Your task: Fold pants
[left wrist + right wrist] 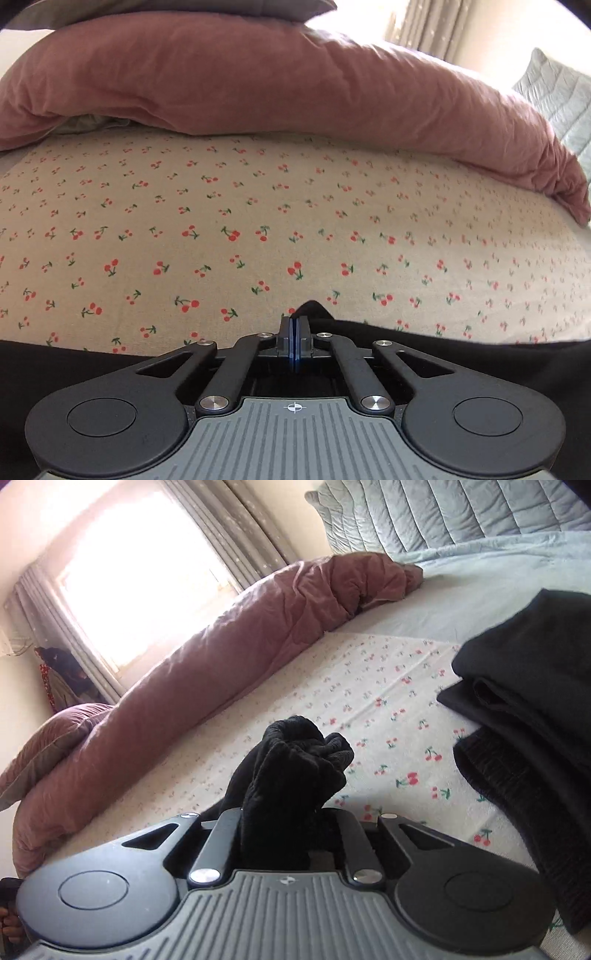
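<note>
Two pairs of tongs are engaged with the black pants on the bed. The left tongs (294, 326) are seen pressed together, with a small peak of black cloth pinched at their tips; the rest of that edge of the pants (461, 354) runs flat to either side, just below and behind the tips. The right tongs (286, 812) are hidden under a bunched wad of ribbed black cloth (295, 760), taken to be the waistband or a cuff; they are judged to be clamped on it, since the wad stands up between the arms.

Progress is judged to be partial. To the right of the right tongs, a stack of black layers (517, 709) is seen already doubled over, its ribbed lower edge lying on the cherry-print sheet (369, 701). Whether this stack belongs to the same pants cannot be told. A further fold and a smoothing of the bunched end appear to be left.

Ahead of both tongs, a rolled pink duvet (258, 81) lies across the bed, well apart from the cloth, bounding the free area. Beyond it, a quilted grey headboard (443, 513) and a curtained window (140, 565) are seen. Nothing lies on the sheet directly in front of the left tongs.
</note>
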